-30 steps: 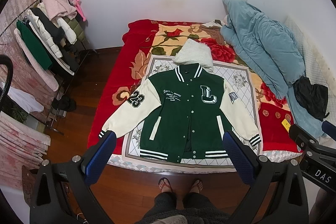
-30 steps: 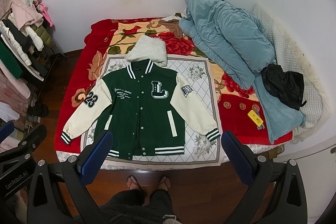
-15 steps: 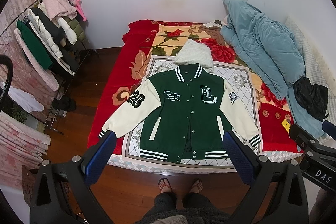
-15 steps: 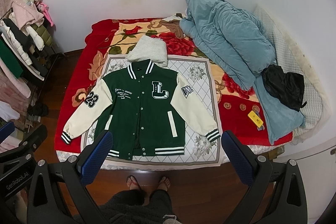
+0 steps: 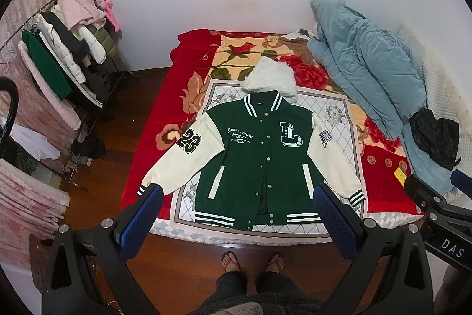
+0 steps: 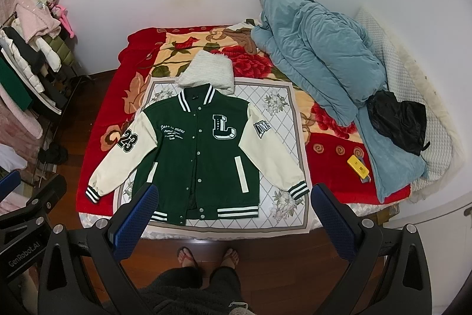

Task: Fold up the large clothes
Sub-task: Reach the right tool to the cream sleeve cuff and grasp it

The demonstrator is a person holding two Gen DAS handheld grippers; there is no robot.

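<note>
A green varsity jacket [image 5: 259, 158] with cream sleeves and a white hood lies flat, face up, on a quilted white mat on the bed; it also shows in the right wrist view [image 6: 203, 155]. Both sleeves are spread out to the sides. My left gripper [image 5: 236, 214] is open and empty, held high above the bed's near edge. My right gripper [image 6: 233, 214] is open and empty at the same height, beside the left one.
A crumpled blue duvet [image 6: 321, 61] and a black garment [image 6: 398, 120] lie on the right of the bed, with a yellow object [image 6: 358, 166] near them. A loaded clothes rack [image 5: 65, 55] stands at the left. The person's feet [image 5: 250, 260] are on the wooden floor.
</note>
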